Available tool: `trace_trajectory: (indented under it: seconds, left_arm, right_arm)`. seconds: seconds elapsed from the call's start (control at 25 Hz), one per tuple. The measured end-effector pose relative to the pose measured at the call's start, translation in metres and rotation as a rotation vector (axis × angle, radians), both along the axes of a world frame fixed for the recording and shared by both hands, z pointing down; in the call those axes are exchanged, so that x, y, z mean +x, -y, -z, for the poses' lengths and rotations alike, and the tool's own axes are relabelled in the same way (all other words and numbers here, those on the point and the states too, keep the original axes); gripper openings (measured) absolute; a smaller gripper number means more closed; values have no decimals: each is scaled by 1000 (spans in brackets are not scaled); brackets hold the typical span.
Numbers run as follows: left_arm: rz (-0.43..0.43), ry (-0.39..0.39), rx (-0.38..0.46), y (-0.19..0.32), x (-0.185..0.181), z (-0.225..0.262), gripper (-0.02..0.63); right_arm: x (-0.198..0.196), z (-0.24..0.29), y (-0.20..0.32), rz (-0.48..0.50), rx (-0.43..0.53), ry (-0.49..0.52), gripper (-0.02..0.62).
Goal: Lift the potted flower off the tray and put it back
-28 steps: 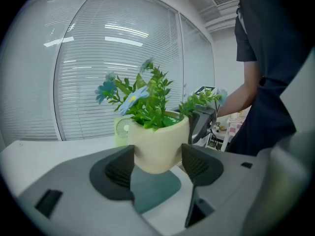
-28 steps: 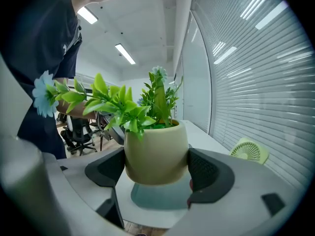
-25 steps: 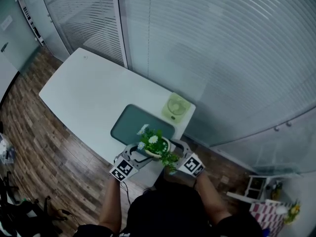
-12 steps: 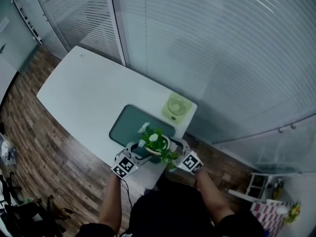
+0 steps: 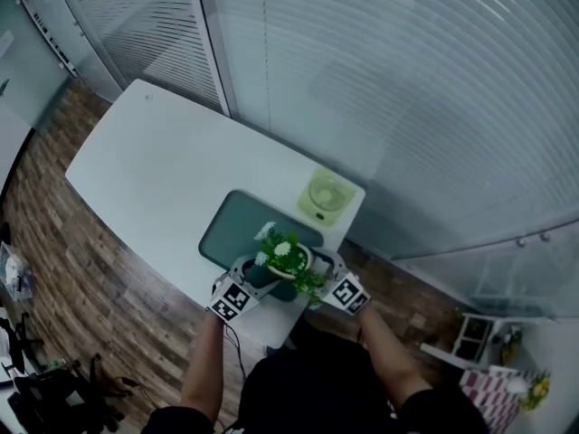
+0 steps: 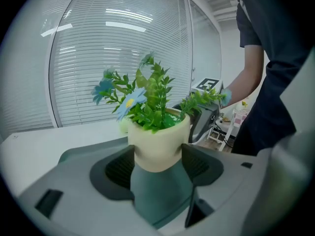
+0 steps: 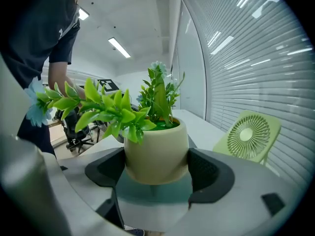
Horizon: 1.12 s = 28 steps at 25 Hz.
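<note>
Two grippers share the load here. The left gripper (image 6: 158, 165) and the right gripper (image 7: 156, 169) each have their jaws pressed against opposite flanks of the cream pot of the potted flower (image 5: 288, 259), so it is pinched from the person's left and right at once. Neither hand is nearer; the pot sits dead ahead of both, right between their dark pads.

The pot stands upright, stems pointing up, over the near end of the dark teal tray (image 5: 237, 226). In both gripper views its rounded base appears to hang just clear of the tray, though from these angles I cannot be sure it is not touching. If it is aloft, the coming move is a straight drop: the tray lies directly below, and the pot's axis should stay vertical on the way down.

The tray rests on a white table (image 5: 154, 165), with a small green fan (image 5: 324, 195) just beyond its far corner. Glass walls with blinds back the table, above wood-plank flooring (image 5: 77, 269).
</note>
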State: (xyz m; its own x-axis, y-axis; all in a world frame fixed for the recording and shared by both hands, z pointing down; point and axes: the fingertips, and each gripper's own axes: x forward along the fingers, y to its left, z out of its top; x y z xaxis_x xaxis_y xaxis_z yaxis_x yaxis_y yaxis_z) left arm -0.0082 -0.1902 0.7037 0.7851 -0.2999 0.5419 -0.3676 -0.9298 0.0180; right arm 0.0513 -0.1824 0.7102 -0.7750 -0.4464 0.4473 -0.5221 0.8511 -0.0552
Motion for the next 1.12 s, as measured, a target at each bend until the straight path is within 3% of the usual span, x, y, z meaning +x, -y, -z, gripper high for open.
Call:
trace_trajectory:
  seconds: [1.12]
  left_arm:
    - [5, 78, -45, 12, 9, -43, 293]
  right_arm:
    - [9, -47, 10, -26, -67, -67, 371]
